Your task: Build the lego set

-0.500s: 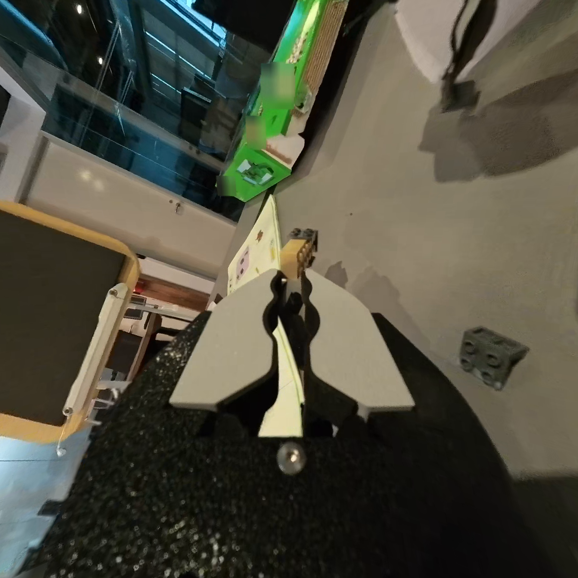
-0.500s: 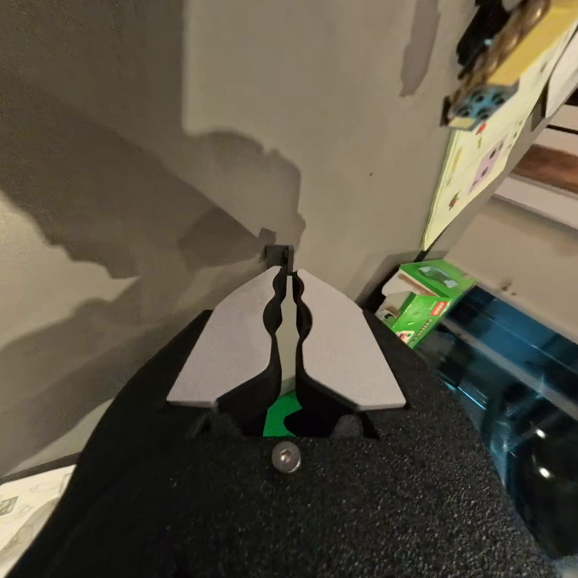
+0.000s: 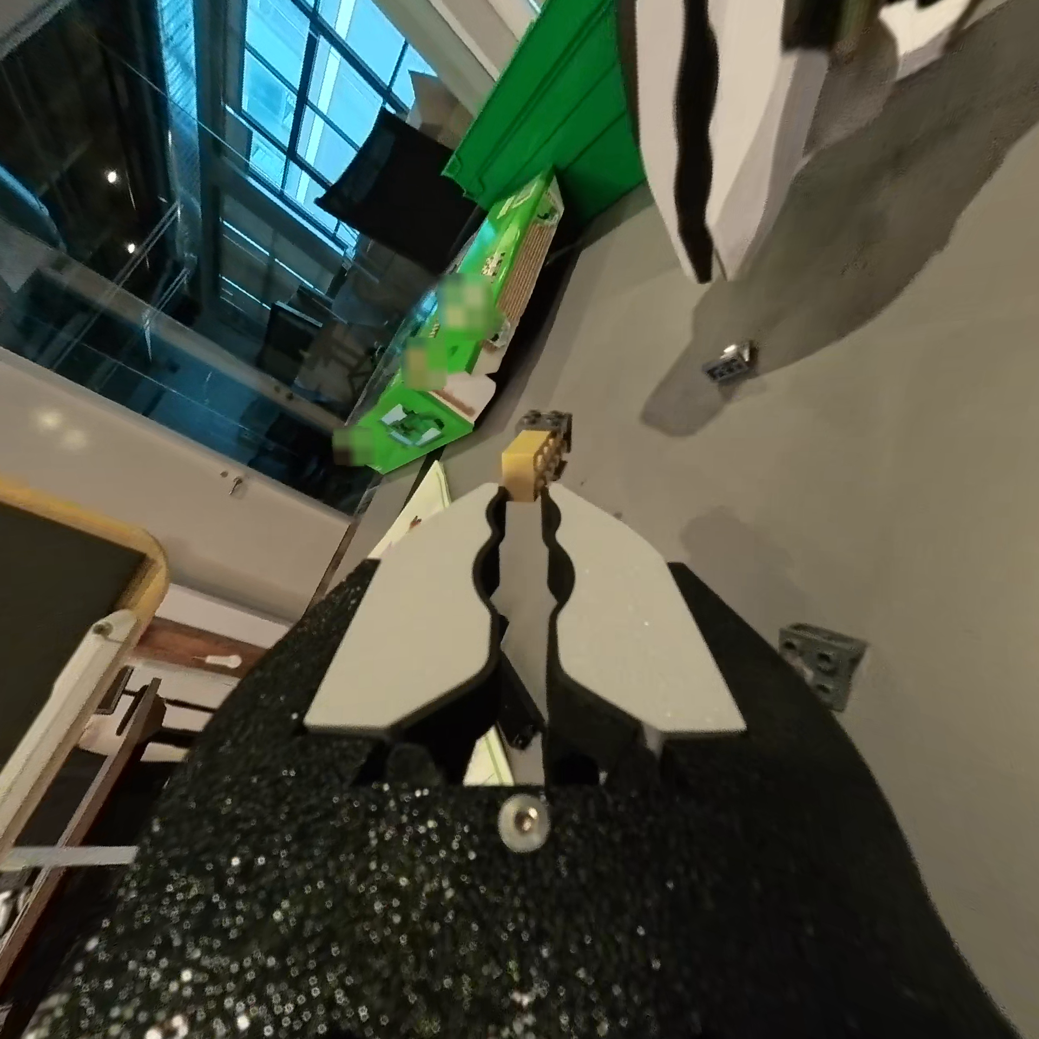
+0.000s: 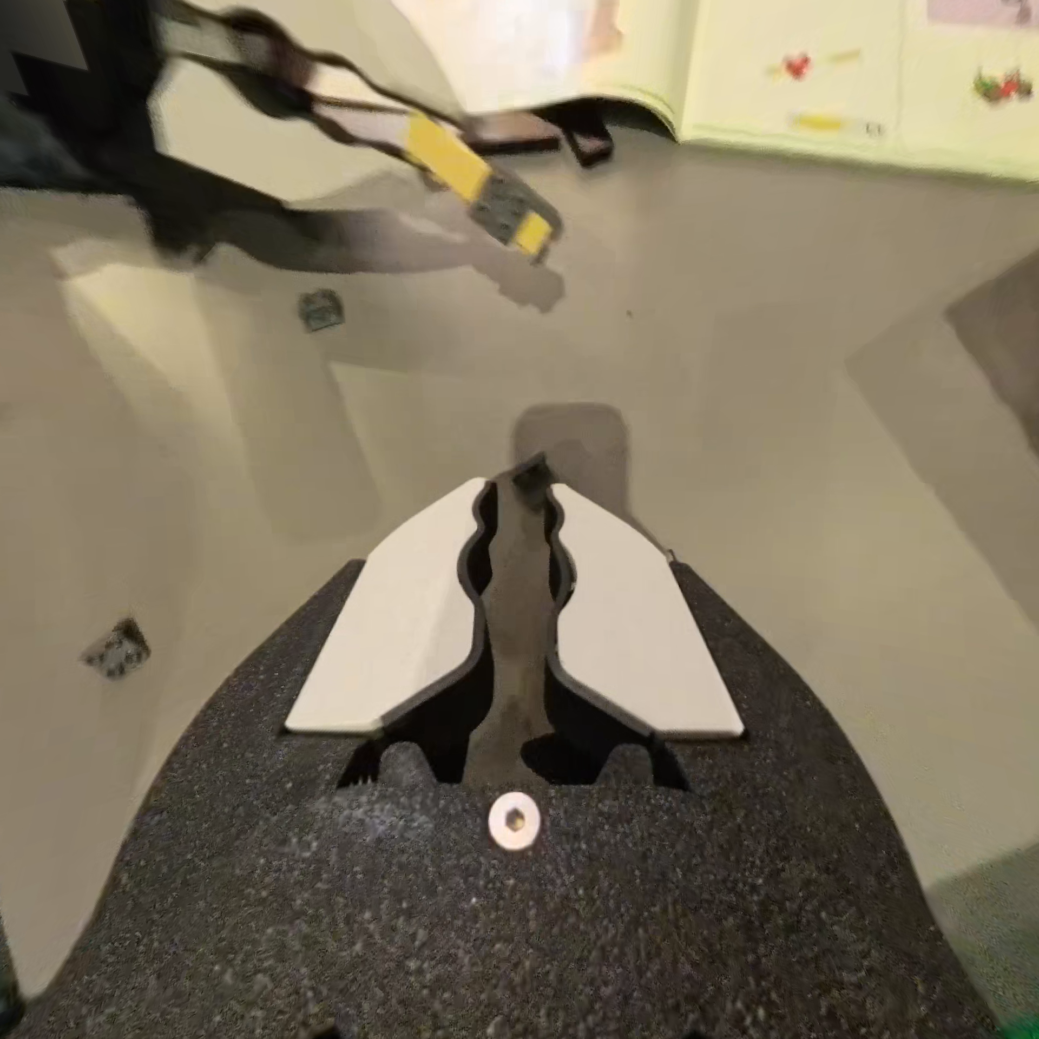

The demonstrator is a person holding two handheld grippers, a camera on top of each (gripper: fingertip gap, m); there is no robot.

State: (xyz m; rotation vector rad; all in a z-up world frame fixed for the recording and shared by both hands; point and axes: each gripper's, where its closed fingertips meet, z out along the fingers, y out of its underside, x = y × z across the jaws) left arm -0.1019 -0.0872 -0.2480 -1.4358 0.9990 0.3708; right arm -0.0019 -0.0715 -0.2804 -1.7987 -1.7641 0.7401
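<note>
My left gripper (image 3: 523,495) is shut on a yellow brick assembly (image 3: 534,458) with a dark grey piece at its far end, held above the grey table. It also shows blurred in the right wrist view (image 4: 405,121), at the upper left, with the assembly (image 4: 483,180) sticking out. My right gripper (image 4: 523,489) is shut on a small dark piece (image 4: 531,478), just above the table. In the left wrist view the right gripper (image 3: 703,264) hangs at the upper right, apart from the assembly.
Two loose grey bricks lie on the table (image 3: 728,362) (image 3: 821,669); they also show in the right wrist view (image 4: 320,309) (image 4: 118,655). An open instruction booklet (image 4: 843,73) lies beyond, with dark pieces (image 4: 590,143) at its edge. A green box (image 3: 427,410) stands at the table's edge. The tips of one gripper are about 11 cm away from the tips of the other.
My right gripper has swung round towards the booklet and the left gripper, still holding the dark piece. In the left wrist view it now looms closer. My left gripper keeps the assembly.
</note>
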